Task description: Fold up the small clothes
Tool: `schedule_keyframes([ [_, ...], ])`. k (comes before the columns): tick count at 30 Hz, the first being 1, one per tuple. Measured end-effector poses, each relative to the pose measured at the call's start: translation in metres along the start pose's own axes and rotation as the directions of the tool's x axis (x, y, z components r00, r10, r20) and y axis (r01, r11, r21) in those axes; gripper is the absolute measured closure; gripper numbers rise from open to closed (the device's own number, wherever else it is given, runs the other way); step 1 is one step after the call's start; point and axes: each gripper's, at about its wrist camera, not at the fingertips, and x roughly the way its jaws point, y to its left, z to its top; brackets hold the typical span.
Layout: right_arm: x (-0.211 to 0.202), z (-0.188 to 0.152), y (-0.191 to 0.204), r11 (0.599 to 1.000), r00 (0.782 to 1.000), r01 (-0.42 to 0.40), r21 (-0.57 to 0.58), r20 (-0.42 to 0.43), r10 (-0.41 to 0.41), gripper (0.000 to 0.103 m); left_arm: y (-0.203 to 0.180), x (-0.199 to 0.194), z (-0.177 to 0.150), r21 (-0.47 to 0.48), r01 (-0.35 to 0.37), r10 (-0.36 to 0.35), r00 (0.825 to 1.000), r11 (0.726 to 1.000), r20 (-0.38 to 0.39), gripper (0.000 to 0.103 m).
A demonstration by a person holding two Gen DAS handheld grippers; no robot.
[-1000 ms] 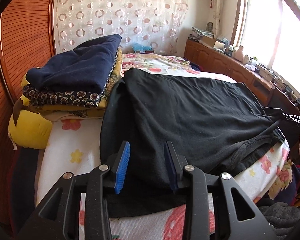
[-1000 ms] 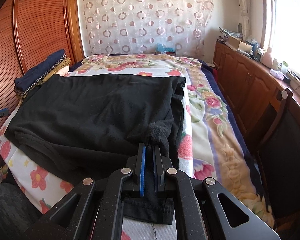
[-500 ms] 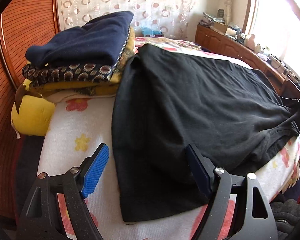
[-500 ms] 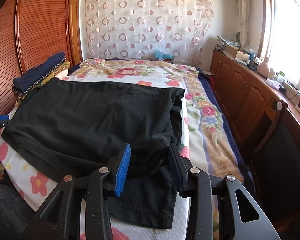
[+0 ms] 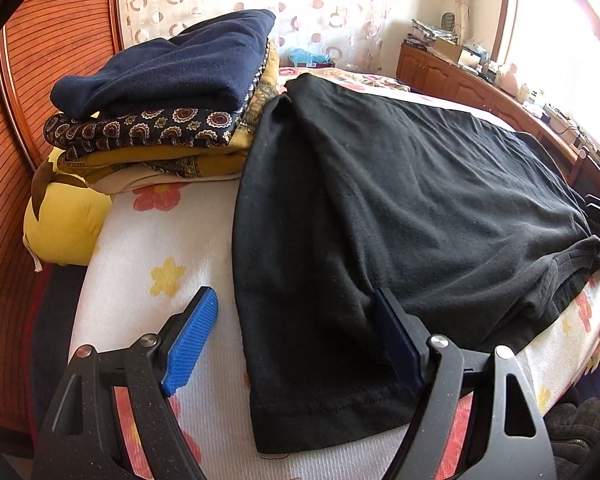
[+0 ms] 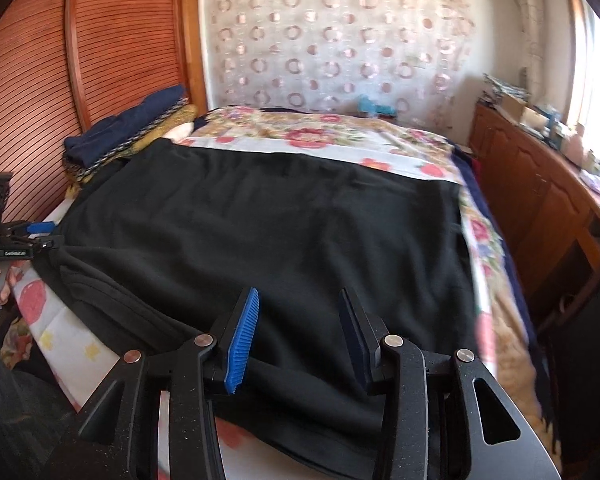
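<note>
Black shirt [image 5: 400, 208] lies spread flat across the near part of the bed [image 5: 156, 248], collar toward the near edge, one sleeve running to the bed's front edge in the left wrist view. No fold made in it yet, as far as can be seen; body is smoothed out, only the collar side bunched a little. All the folding of this piece is left, by my reading.

Left gripper [image 5: 296, 336]: fingers spread wide, straddling the sleeve's edge, one blue pad [image 5: 192, 344] over bare sheet, the other over black cloth. Nothing pinched.

Right gripper [image 6: 296, 336]: fingers parted about halfway, just above the shirt's near hem. Cloth lies under and between them, pads not pressing it. View blurred, detail soft.

Stack [image 5: 168, 108] of folded cloth at the head of the bed, against the headboard [image 5: 40, 64]: navy on top, patterned and mustard pieces below, yellow pillow [image 5: 64, 228] beside it. These look finished or unrelated; cannot tell which.

Surface: white sheet with flowers, floral bedcover beyond. Room: curtain [image 6: 332, 40] with ring pattern on far wall, wooden cabinet [image 6: 540, 184] with clutter under a bright window.
</note>
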Motion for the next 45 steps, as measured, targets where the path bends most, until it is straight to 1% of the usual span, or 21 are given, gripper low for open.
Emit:
schedule_keyframes([
  [3,0.022,0.003,0.022,0.998,0.999,-0.053,-0.042,-0.015,0.052,0.060,0.000,0.000,0.001,0.004,0.000,0.000,1.000,1.000,0.000,0.023],
  [6,0.041,0.001,0.037,0.995,0.996,-0.086,-0.055,-0.042,0.084,0.060,0.001,0.000,0.002,0.001,0.005,-0.005,1.000,1.000,-0.002,0.023],
  [9,0.051,-0.005,0.045,0.994,0.994,-0.089,-0.070,-0.065,0.084,0.060,0.002,-0.001,0.001,-0.006,0.016,-0.016,1.000,1.000,0.000,0.023],
  [11,0.051,-0.006,0.044,0.993,0.996,-0.073,-0.088,-0.061,0.067,0.060,0.002,-0.002,0.000,-0.012,0.031,-0.031,0.999,0.999,0.005,0.023],
  [12,0.050,-0.005,0.044,0.994,0.996,-0.078,-0.081,-0.056,0.074,0.060,0.002,-0.003,-0.001,-0.011,0.045,-0.045,0.999,0.999,0.008,0.023],
  [13,0.050,-0.007,0.043,0.994,0.995,-0.083,-0.075,-0.062,0.079,0.060,0.001,-0.004,-0.001,-0.004,0.056,-0.056,0.998,0.998,0.009,0.026],
  [14,0.052,-0.006,0.042,0.994,0.994,-0.087,-0.071,-0.070,0.082,0.060,-0.001,-0.004,-0.001,0.010,0.064,-0.064,0.998,0.998,0.010,0.029],
  [16,0.056,-0.003,0.040,0.993,0.993,-0.096,-0.062,-0.080,0.091,0.059,-0.005,-0.005,-0.001,0.026,0.071,-0.072,0.997,0.997,0.011,0.042],
  [17,0.056,-0.001,0.040,0.993,0.992,-0.099,-0.060,-0.082,0.094,0.057,-0.007,-0.006,-0.001,0.029,0.081,-0.081,0.997,0.996,0.010,0.046],
  [19,0.058,0.002,0.042,0.992,0.991,-0.112,-0.055,-0.086,0.107,0.054,-0.008,-0.006,0.000,0.035,0.105,-0.105,0.994,0.994,0.002,0.068],
  [20,0.059,0.002,0.042,0.992,0.990,-0.117,-0.054,-0.088,0.112,0.053,-0.009,-0.007,0.001,0.037,0.124,-0.124,0.992,0.992,-0.005,0.073],
  [22,0.060,0.003,0.044,0.991,0.989,-0.122,-0.057,-0.091,0.116,0.050,-0.012,-0.008,0.003,0.046,0.134,-0.134,0.991,0.990,-0.002,0.087],
  [25,0.061,0.003,0.049,0.990,0.989,-0.119,-0.080,-0.099,0.111,0.045,-0.018,-0.020,0.008,0.040,0.168,-0.170,0.984,0.985,0.050,0.092],
  [29,0.063,0.004,0.058,0.986,0.989,-0.109,-0.129,-0.116,0.094,0.037,-0.027,-0.036,0.021,0.032,0.186,-0.189,0.976,0.982,0.111,0.094],
  [31,0.065,0.004,0.062,0.984,0.989,-0.099,-0.149,-0.122,0.081,0.035,-0.032,-0.040,0.028,0.038,0.193,-0.197,0.972,0.980,0.131,0.094],
  [34,0.066,0.004,0.063,0.983,0.989,-0.101,-0.151,-0.124,0.083,0.033,-0.043,-0.047,0.040,0.061,0.213,-0.220,0.962,0.975,0.163,0.094],
  [40,0.066,0.004,0.062,0.983,0.989,-0.101,-0.153,-0.125,0.082,0.033,-0.071,-0.054,0.062,0.114,0.256,-0.274,0.941,0.960,0.197,0.095],
  [45,0.058,0.004,0.055,0.985,0.988,-0.118,-0.129,-0.110,0.104,0.033,-0.106,-0.062,0.083,0.186,0.299,-0.335,0.918,0.936,0.212,0.095],
])
